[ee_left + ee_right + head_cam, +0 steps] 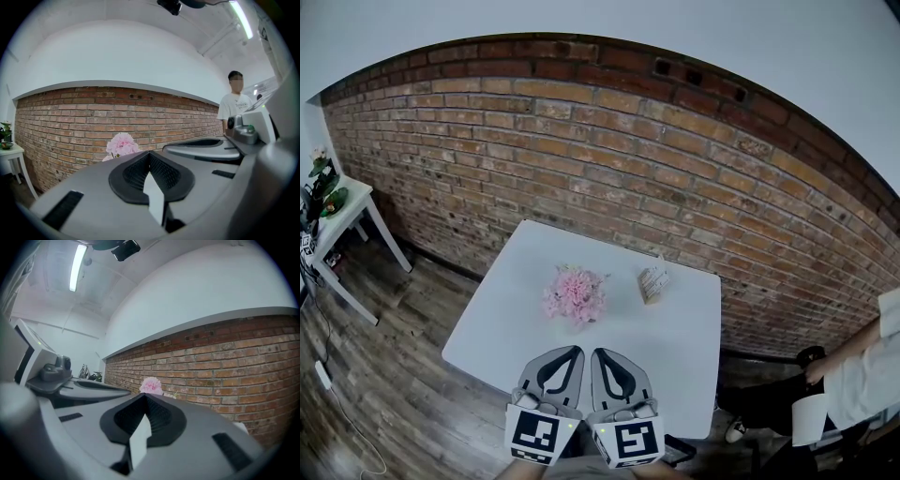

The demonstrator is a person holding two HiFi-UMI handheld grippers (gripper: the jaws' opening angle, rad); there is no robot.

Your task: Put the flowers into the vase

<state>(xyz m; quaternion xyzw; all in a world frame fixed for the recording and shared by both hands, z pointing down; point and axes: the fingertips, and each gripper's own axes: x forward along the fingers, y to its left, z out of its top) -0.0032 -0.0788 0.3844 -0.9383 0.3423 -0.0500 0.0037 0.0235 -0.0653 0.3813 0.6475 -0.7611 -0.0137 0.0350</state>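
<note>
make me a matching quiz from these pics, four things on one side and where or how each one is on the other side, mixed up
Things:
1. flowers
2. vase
3. side table
4. left gripper

Places or states:
A. by the near edge of the white table, jaws together, nothing between them
B. far left, next to the brick wall, with a plant on it
C. pink, around the middle of the white table
D. on the white table, just right of the flowers

Pairs: 1-C, 2-D, 3-B, 4-A
</note>
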